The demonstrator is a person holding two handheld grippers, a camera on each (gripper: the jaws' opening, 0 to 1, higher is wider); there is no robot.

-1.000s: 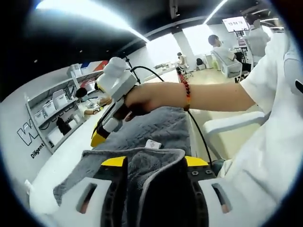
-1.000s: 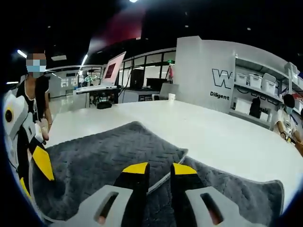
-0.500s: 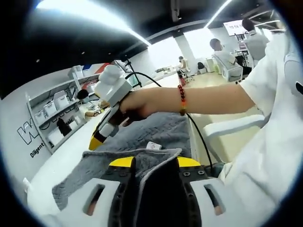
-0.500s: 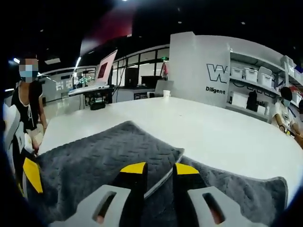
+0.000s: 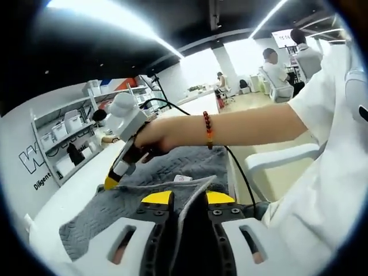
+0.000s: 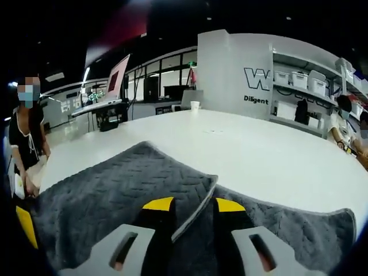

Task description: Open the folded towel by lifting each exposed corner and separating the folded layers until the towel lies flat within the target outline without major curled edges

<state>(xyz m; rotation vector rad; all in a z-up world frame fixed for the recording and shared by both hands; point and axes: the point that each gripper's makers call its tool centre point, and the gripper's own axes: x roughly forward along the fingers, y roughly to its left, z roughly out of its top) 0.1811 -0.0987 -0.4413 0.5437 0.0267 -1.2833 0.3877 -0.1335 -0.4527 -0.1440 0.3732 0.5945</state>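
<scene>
Presently, the grey towel [image 5: 172, 175] lies on the white table [image 5: 75, 192], partly unfolded, with one layer raised at each gripper. In the left gripper view, the left gripper [image 5: 188, 198] has its yellow-tipped jaws drawn close together with the towel's pale-trimmed edge running up between them; it is clamped on that edge. Beyond it, the right gripper [image 5: 112, 181] is held in a hand [image 5: 152, 135] whose wrist wears a red bead bracelet [image 5: 207, 130]; its yellow tip sits down at the towel's far edge. A small white label [image 5: 182, 179] shows on the towel between the two grippers. In the right gripper view, the right gripper [image 6: 191, 205] has its jaws set on either side of a folded upper layer of the towel [image 6: 132, 190], whose trimmed edge passes between the tips; the jaws are pinched on it. A lower layer spreads flat on the table [image 6: 259, 158] to the right of the jaws. A yellow tip of the left gripper [image 6: 26, 227] shows at the left edge. Shelves with white bins [image 6: 305, 77] stand against the far wall, and a paper cup [image 6: 196, 105] stands on the table's far side.
</scene>
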